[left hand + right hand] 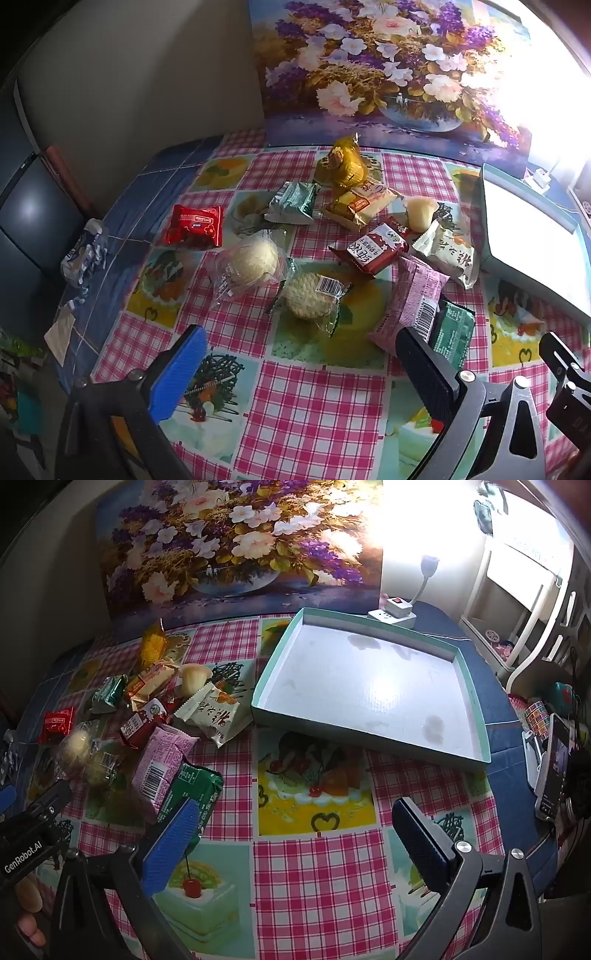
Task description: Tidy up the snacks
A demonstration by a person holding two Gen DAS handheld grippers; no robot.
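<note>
Several wrapped snacks lie in a loose pile on the checked tablecloth. Among them are a red packet [194, 226], a round white bun [248, 264], a clear-wrapped round biscuit [309, 300], a pink packet [410, 302] [160, 758] and a dark green packet [453, 325] [194, 788]. A shallow teal-rimmed tray [458, 653] [487, 206] stands to their right with nothing in it. My left gripper [299, 373] hangs open just short of the pile. Over bare cloth in front of the tray my right gripper [295, 843] is open too, its left pad beside the green packet.
A flower painting [369, 66] leans against the wall behind the table. A white power strip [393, 613] and a small lamp [428, 566] stand behind the tray. A crumpled wrapper [83, 254] lies at the table's left edge. A phone [552, 771] and small clutter sit at the right edge.
</note>
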